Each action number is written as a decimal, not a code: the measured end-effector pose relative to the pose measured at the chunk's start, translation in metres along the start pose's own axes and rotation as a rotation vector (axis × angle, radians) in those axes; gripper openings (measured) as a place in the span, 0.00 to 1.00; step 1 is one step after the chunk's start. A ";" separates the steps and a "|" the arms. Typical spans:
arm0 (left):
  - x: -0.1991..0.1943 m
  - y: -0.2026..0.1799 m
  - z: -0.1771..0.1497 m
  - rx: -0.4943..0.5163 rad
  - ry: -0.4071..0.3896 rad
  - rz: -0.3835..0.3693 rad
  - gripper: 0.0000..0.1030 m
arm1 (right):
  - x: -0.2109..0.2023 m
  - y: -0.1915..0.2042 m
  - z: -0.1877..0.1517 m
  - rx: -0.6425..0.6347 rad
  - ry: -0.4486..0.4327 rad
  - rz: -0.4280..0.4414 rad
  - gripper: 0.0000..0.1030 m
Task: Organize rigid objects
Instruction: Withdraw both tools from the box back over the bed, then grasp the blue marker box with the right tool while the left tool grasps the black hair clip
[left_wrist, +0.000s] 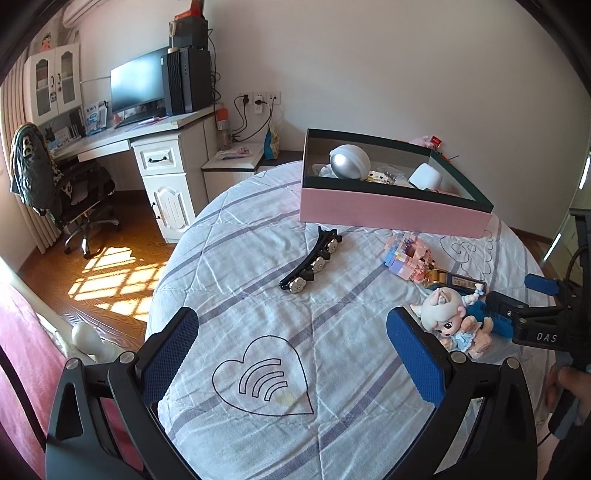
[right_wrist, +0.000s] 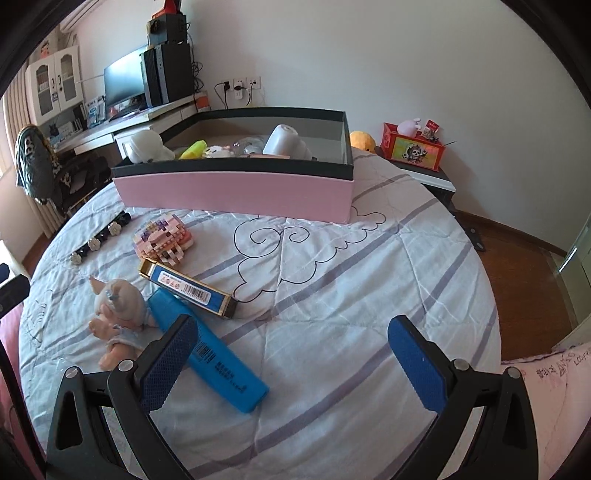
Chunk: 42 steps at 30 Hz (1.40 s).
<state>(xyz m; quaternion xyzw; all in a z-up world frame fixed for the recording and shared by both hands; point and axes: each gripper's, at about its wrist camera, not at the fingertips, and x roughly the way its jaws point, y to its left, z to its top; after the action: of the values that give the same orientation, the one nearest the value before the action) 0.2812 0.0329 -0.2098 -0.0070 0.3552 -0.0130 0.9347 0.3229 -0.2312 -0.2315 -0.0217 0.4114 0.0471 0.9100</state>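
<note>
A pink box (left_wrist: 391, 210) (right_wrist: 236, 192) with a dark rim stands at the far side of the round bed and holds a silver ball (left_wrist: 349, 161), a white cup (right_wrist: 284, 144) and other small items. On the quilt lie a black hair clip (left_wrist: 312, 264) (right_wrist: 99, 240), a pink brick model (left_wrist: 410, 258) (right_wrist: 164, 240), a blue-and-gold carton (right_wrist: 188, 288), a doll figurine (left_wrist: 450, 321) (right_wrist: 118, 314) and a blue highlighter (right_wrist: 210, 350). My left gripper (left_wrist: 291, 354) is open over bare quilt, left of the doll. My right gripper (right_wrist: 295, 354) is open, its left finger just over the highlighter.
The quilt (right_wrist: 351, 295) drops off at the bed's rounded edge onto wood floor (left_wrist: 122, 258). A desk with monitor (left_wrist: 136, 85) and a chair (left_wrist: 55, 184) stand left. A nightstand with a red box (right_wrist: 413, 147) sits at the right.
</note>
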 end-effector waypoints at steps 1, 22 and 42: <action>0.002 0.001 0.000 0.000 0.002 0.003 1.00 | 0.008 0.001 0.003 -0.018 0.024 0.019 1.00; 0.044 0.011 0.009 -0.003 0.062 0.008 1.00 | 0.038 0.016 0.027 -0.142 0.057 0.150 0.15; 0.112 -0.028 0.041 0.183 0.152 -0.073 0.18 | 0.043 -0.008 0.024 -0.034 0.049 0.104 0.15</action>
<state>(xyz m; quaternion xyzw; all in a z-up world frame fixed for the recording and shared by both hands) 0.3919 0.0015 -0.2524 0.0665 0.4220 -0.0800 0.9006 0.3695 -0.2346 -0.2478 -0.0168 0.4333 0.1008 0.8954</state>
